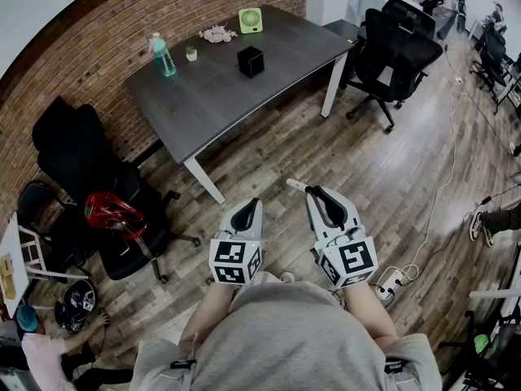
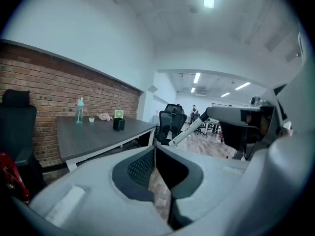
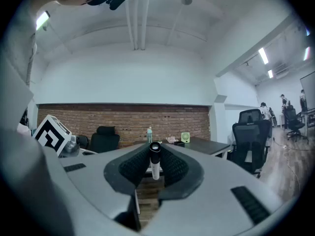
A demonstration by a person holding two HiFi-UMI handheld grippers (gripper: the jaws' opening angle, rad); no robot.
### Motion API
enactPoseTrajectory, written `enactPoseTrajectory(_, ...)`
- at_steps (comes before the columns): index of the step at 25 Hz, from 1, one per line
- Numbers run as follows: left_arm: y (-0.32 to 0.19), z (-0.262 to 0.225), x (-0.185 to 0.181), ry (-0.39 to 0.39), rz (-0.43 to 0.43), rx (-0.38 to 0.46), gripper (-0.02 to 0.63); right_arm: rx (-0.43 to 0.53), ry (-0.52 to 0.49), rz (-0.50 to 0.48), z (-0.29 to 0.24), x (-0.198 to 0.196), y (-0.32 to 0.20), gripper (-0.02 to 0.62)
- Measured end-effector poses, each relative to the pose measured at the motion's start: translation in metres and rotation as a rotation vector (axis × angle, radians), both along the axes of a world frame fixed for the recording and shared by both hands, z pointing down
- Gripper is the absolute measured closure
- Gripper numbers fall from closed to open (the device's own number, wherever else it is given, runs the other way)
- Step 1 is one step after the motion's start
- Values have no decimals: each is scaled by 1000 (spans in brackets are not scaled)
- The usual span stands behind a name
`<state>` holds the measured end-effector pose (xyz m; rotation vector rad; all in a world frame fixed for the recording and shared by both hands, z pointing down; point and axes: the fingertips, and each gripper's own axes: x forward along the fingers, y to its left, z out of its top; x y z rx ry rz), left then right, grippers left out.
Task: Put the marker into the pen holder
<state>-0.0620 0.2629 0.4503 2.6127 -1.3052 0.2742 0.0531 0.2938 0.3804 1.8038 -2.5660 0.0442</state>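
No words, numbers or brand names could be read anywhere. The marker cube (image 1: 235, 261) on the left gripper (image 1: 249, 205) and its twin on the right gripper (image 1: 313, 191) bore only black-and-white square patterns, no lettering. Any print on the green fan (image 1: 250, 20) and the bottle (image 1: 164, 55) on the worktop (image 1: 228, 84) was too small to make out.

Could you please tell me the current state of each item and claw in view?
left claw: shut, empty
right claw: shut on marker
marker: gripped, not yet in holder
pen holder: upright on table
bottle: upright, capped
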Motion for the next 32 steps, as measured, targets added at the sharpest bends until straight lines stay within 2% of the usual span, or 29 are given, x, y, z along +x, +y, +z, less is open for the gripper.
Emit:
enactPoseTrajectory(15,34,-9,13,-4,9,41,586,31,20,-20,-4,7,26,530)
enactPoseTrajectory(32,49,-1,21,-3,-15,17,586,25,-22,-65,-3,14,27,529)
